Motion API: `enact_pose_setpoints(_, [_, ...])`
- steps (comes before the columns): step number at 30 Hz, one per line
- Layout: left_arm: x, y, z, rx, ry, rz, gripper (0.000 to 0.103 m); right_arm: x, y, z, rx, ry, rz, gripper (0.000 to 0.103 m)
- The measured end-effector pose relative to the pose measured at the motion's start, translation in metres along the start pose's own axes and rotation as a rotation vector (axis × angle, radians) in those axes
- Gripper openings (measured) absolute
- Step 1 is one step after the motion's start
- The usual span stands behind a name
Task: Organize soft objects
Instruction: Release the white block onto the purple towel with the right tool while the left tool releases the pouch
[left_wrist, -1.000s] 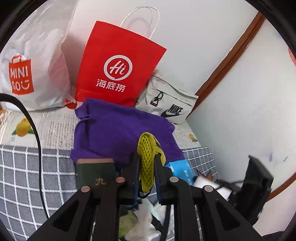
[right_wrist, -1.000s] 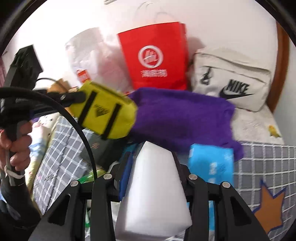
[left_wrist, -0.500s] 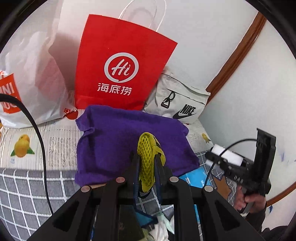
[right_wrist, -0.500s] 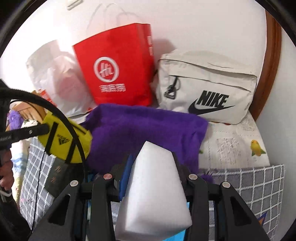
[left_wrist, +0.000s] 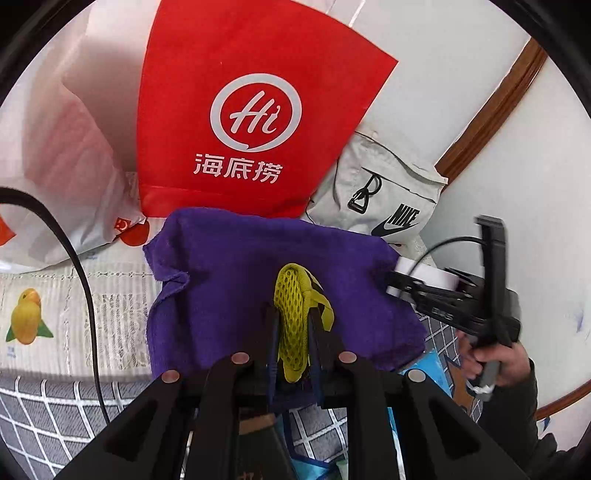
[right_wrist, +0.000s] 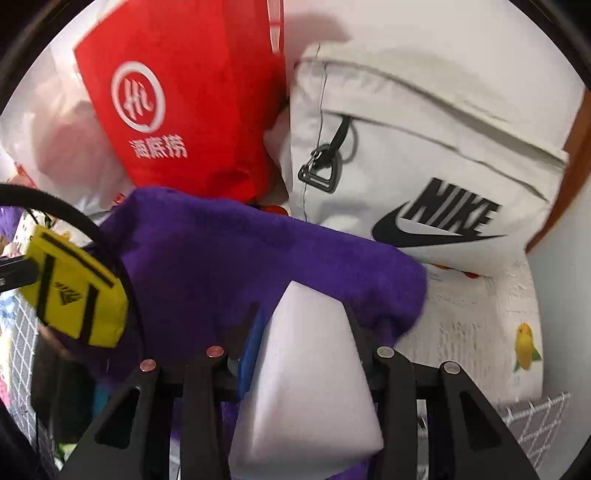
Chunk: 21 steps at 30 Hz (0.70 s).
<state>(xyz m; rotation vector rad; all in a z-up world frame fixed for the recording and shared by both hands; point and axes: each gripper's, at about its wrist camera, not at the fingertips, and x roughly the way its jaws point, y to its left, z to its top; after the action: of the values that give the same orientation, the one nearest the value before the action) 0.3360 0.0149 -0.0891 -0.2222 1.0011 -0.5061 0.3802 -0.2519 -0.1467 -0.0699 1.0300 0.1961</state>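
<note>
Both grippers are coming in closer over the purple towel (left_wrist: 280, 284) than a second ago, and the red Haidilao paper bag (left_wrist: 243, 110) and the white Nike pouch (right_wrist: 436, 158) are filling more of each view. The left gripper (left_wrist: 291, 332) is pinching a yellow mesh pouch (left_wrist: 291, 317) narrowly between its jaws, pointing forward and level above the towel's near half. The right gripper (right_wrist: 306, 332) is clamping a white foam block (right_wrist: 306, 369) and is reaching in over the towel's right edge, aimed toward the Nike pouch; in the left view it is entering from the right, with the person's right hand (left_wrist: 491, 362) gripping its handle. The towel is lying on the patterned bedsheet (left_wrist: 55, 295), touching the foot of the red bag. A white Miniso plastic bag (left_wrist: 66, 155) is leaning beside the red bag.
</note>
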Motion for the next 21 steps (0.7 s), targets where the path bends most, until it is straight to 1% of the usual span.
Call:
enact_pose_setpoints(5, [0.015, 0.003, 0.007, -0.009, 0.022, 0.001, 0.014, 0.031, -0.003, 0.011, 0.01, 0.034, 0.004, 0.04])
enact_pose_setpoints(9, [0.026, 0.007, 0.009, -0.023, 0.041, -0.009, 0.014, 0.046, -0.007, 0.015, 0.008, 0.048, 0.007, 0.04])
enact_pose_setpoints(12, [0.032, 0.007, 0.011, -0.02, 0.053, -0.006, 0.014, 0.057, -0.008, 0.015, -0.005, 0.066, -0.014, 0.04])
enact_pose_setpoints(14, [0.034, 0.006, 0.012, -0.013, 0.056, -0.006, 0.014, 0.061, -0.008, 0.015, -0.01, 0.083, 0.002, 0.042])
enact_pose_setpoints(15, [0.035, 0.005, 0.013, -0.012, 0.056, -0.006, 0.014, 0.061, -0.01, 0.015, -0.012, 0.088, 0.012, 0.048])
enact_pose_setpoints(16, [0.035, 0.005, 0.014, -0.013, 0.056, -0.006, 0.014, 0.061, -0.01, 0.014, -0.017, 0.085, 0.008, 0.06])
enact_pose_setpoints(17, [0.036, 0.004, 0.015, -0.013, 0.055, -0.007, 0.014, 0.059, -0.01, 0.014, -0.027, 0.075, -0.001, 0.066])
enact_pose_setpoints(18, [0.037, 0.004, 0.017, -0.012, 0.056, -0.008, 0.014, 0.056, -0.009, 0.014, -0.043, 0.059, -0.009, 0.076])
enact_pose_setpoints(19, [0.037, 0.003, 0.019, -0.012, 0.056, -0.009, 0.014, 0.053, -0.007, 0.013, -0.059, 0.045, -0.012, 0.079])
enact_pose_setpoints(21, [0.039, 0.002, 0.022, -0.011, 0.058, -0.011, 0.014, 0.048, -0.005, 0.011, -0.075, 0.03, -0.013, 0.079])
